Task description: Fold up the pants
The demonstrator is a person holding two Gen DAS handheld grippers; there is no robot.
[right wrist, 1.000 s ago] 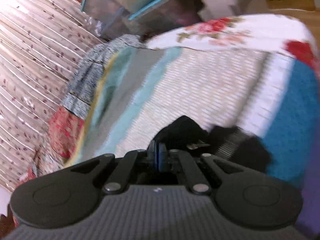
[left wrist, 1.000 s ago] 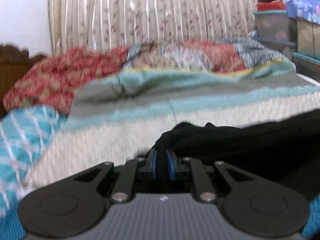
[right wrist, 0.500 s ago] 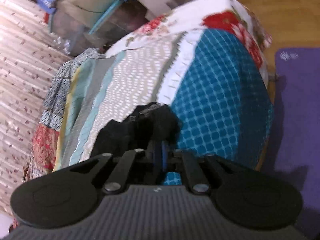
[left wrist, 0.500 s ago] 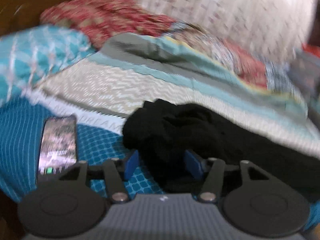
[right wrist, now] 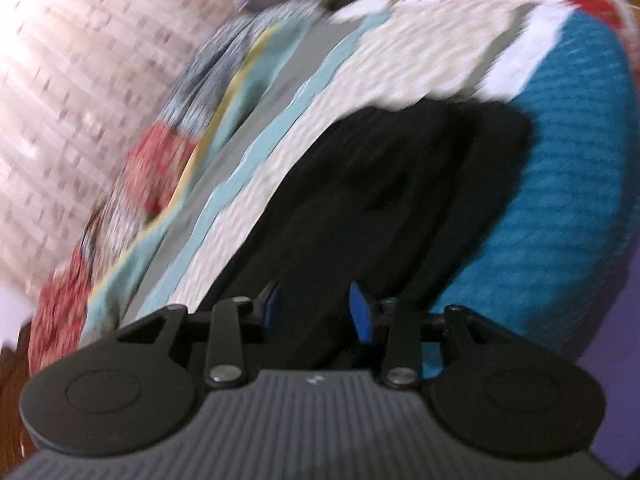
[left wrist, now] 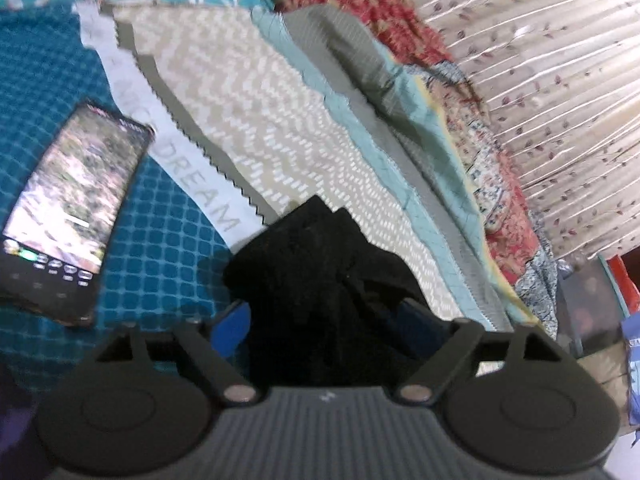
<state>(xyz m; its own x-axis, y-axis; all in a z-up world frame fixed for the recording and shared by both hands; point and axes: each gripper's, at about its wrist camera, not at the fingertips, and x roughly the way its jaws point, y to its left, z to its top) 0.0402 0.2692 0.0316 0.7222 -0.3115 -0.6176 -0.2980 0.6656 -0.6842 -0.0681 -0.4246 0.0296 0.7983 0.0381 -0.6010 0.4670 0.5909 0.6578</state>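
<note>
- Two grippers sit low over a pair of black pants [left wrist: 320, 280] that lies on a patchwork bedspread [left wrist: 256, 120].
- The left gripper [left wrist: 326, 324] is opening, its blue pads [left wrist: 230, 330] set wide on either side of a bunched end of the pants; the pads seem clear of the cloth, though blur makes that hard to judge.
- The right gripper [right wrist: 314, 312] is also opening, about half apart, with black fabric lying between its fingers and not pinched.
- In the right wrist view the pants [right wrist: 400, 184] stretch away from the gripper along the border between the cream zigzag strip and the teal checked panel.
- A smartphone [left wrist: 68, 208], screen lit, rests on the teal panel left of the pants.
- A floral curtain [left wrist: 540, 80] hangs beyond the bedspread.
</note>
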